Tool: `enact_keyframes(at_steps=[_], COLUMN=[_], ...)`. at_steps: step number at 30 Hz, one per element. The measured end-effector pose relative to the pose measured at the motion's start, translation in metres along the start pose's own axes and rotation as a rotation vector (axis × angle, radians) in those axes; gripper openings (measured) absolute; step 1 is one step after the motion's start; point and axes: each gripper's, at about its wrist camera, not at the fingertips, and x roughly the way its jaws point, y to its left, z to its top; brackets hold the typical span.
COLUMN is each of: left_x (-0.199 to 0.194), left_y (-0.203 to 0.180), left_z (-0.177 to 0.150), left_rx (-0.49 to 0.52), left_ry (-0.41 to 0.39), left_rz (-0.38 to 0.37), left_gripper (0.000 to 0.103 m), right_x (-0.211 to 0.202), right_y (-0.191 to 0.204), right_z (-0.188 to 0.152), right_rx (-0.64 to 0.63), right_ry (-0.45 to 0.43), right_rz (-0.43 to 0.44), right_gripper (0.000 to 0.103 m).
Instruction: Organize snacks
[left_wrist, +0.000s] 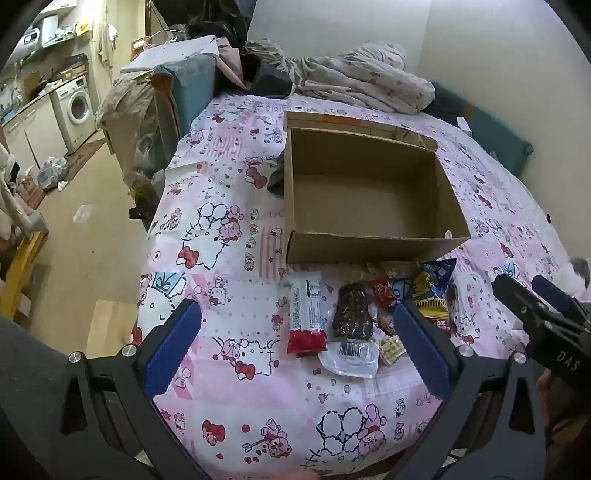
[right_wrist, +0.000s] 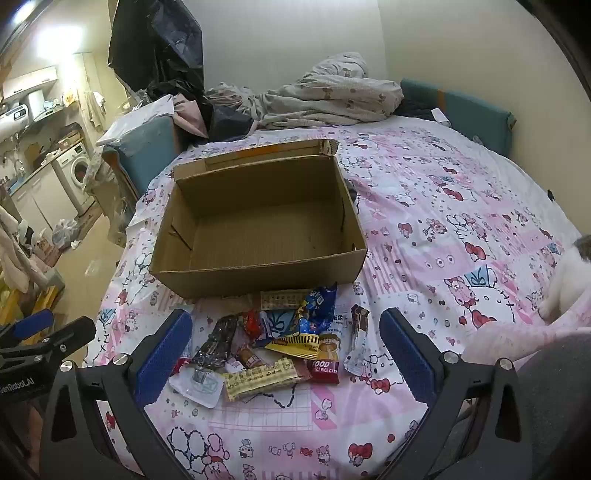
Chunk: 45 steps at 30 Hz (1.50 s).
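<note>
The snack packets (right_wrist: 273, 347), a loose overlapping heap of red, blue, dark and clear wrappers, lie on the bedsheet (right_wrist: 461, 221) between my released right claw (right_wrist: 286, 354) fingers. My left claw (left_wrist: 299, 332) gapes likewise over the heap's left end. Just beyond stands the open cardboard box (right_wrist: 258, 273), sheet bare to my right.

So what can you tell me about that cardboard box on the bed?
The cardboard box is plain brown corrugated card, rectangular, open at the top and empty inside. One flap at the far side stands up, its corner torn; a slit shows in the left inner wall. It sits flat on the pink cartoon-print bedsheet, beyond the pile of snacks, whose farthest packets lie against or just short of its near wall. A dark item peeks out beside it. Neither gripper touches it.
</note>
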Motion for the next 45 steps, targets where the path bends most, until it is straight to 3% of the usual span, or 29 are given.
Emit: enact_keyframes(at_steps=[45], left_x=[-0.0015], left_y=[0.0031], left_z=[-0.0029], left_rx=[0.006], left_ry=[-0.017], left_rz=[0.006], left_gripper=[0.103], right_x=[0.001], right_y=[0.0], right_z=[-0.0022], right_rx=[0.01], right_ry=[0.0], right_rz=[0.007], right_gripper=[0.103])
